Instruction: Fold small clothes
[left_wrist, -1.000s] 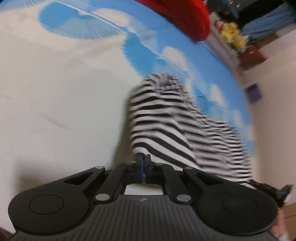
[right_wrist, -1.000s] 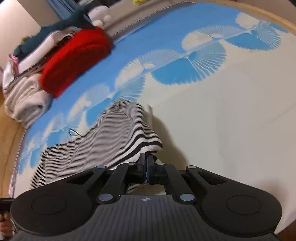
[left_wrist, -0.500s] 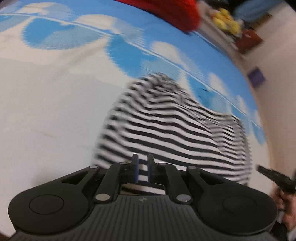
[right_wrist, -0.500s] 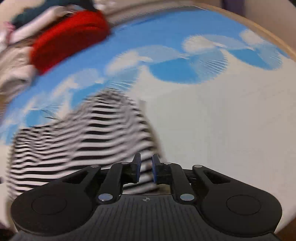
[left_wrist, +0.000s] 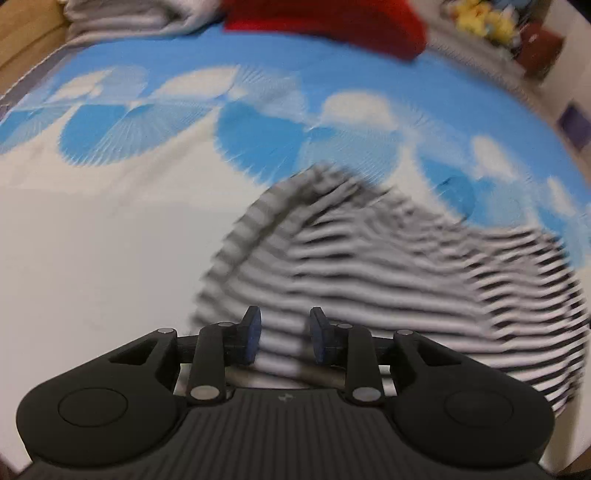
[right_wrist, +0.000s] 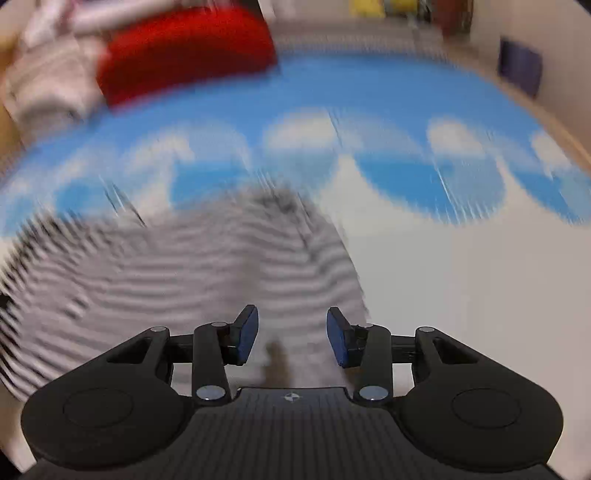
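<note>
Striped black-and-white cloth fills the lower right of the left wrist view: the small garment (left_wrist: 388, 266) lies on the blue-and-white mat (left_wrist: 110, 229), its curved edge towards the left. The left gripper (left_wrist: 284, 339) hangs over the garment's near edge with its fingers apart and nothing between them. Only this view shows yellow soft toys (left_wrist: 480, 20) on the far right, beyond the red cushion (left_wrist: 332, 16) and a folded grey cloth (left_wrist: 140, 16) at the mat's far edge.

From the right wrist, badly blurred, the garment (right_wrist: 177, 273) spreads to the left. The right gripper (right_wrist: 291, 341) is also spread wide and empty, above the garment's near right corner. The red cushion (right_wrist: 184, 51) sits far back; pale folded cloths (right_wrist: 48, 81) lie beside it.
</note>
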